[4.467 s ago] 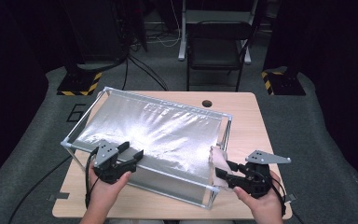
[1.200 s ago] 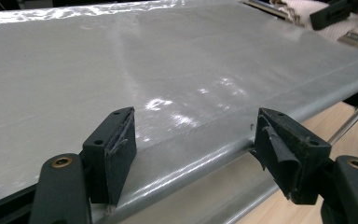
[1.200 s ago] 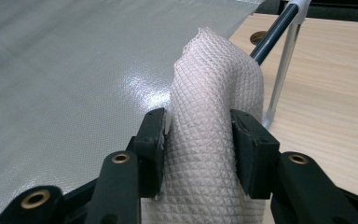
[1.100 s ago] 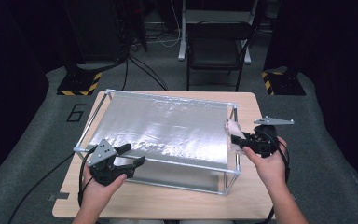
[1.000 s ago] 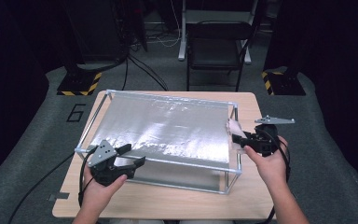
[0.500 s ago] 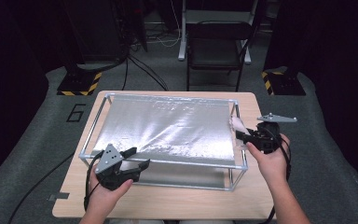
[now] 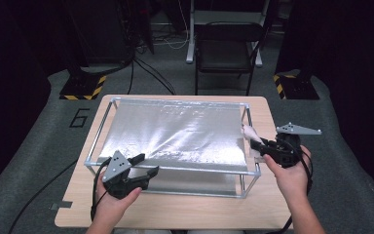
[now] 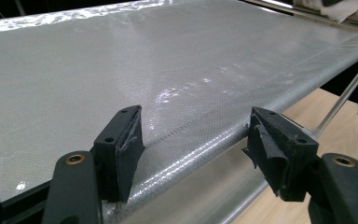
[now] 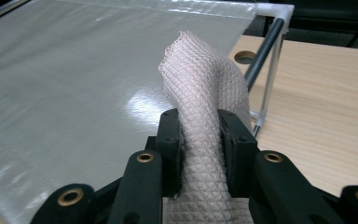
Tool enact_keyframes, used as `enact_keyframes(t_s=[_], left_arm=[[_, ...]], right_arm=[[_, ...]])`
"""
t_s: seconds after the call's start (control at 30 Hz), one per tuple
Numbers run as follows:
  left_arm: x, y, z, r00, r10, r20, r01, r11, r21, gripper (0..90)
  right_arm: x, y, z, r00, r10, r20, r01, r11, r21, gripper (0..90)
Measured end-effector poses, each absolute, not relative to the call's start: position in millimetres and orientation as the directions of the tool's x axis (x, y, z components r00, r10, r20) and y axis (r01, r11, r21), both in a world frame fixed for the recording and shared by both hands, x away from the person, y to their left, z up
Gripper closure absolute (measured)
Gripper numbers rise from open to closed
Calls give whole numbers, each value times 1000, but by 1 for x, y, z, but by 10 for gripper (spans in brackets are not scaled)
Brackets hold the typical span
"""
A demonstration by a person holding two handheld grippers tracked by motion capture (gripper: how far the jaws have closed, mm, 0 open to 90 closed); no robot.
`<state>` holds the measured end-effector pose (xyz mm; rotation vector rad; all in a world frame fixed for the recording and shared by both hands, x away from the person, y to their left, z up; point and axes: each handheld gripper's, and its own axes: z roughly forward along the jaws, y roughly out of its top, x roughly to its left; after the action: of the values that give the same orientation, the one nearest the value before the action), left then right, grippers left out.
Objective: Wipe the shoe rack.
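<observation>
A metal frame (image 7: 202, 169) with a shiny silver sheet (image 7: 175, 131) stretched over its top stands on the wooden table (image 7: 272, 204). My left gripper (image 7: 147, 165) is at the frame's front left, open. Its jaws have just closed a little. In the left gripper view the sheet's (image 8: 121, 70) front edge runs between the left gripper's (image 8: 196, 126) jaws without being pinched. My right gripper (image 7: 262, 146) is at the frame's right side, shut on a white quilted cloth (image 7: 249, 132). Its jaws have just been closing on that cloth (image 9: 200, 79), which stands up between the right gripper's (image 9: 200, 126) jaws.
A black chair (image 7: 224, 53) stands behind the table. Yellow and black striped bases (image 7: 83, 90) sit on the floor at both back corners. A round hole (image 9: 244, 57) is in the tabletop beyond the frame's far corner post (image 9: 272, 60).
The frame, skewed at first, now sits square to the table. My left gripper has shifted right along the front edge. My right gripper has moved slightly back and up with the cloth.
</observation>
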<state>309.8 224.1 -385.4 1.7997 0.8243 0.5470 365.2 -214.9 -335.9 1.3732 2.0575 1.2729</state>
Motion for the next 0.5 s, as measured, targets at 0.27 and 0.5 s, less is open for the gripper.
enact_keyframes(t_s=[0.27, 0.5], left_arm=[[312, 217, -386, 663, 748, -31, 288, -217, 933, 354], [309, 210, -385, 670, 742, -27, 286, -225, 931, 354]], right_arm=[[345, -205, -333, -520, 837, 169, 508, 145, 849, 719], [329, -193, -344, -551, 816, 178, 505, 156, 849, 717]])
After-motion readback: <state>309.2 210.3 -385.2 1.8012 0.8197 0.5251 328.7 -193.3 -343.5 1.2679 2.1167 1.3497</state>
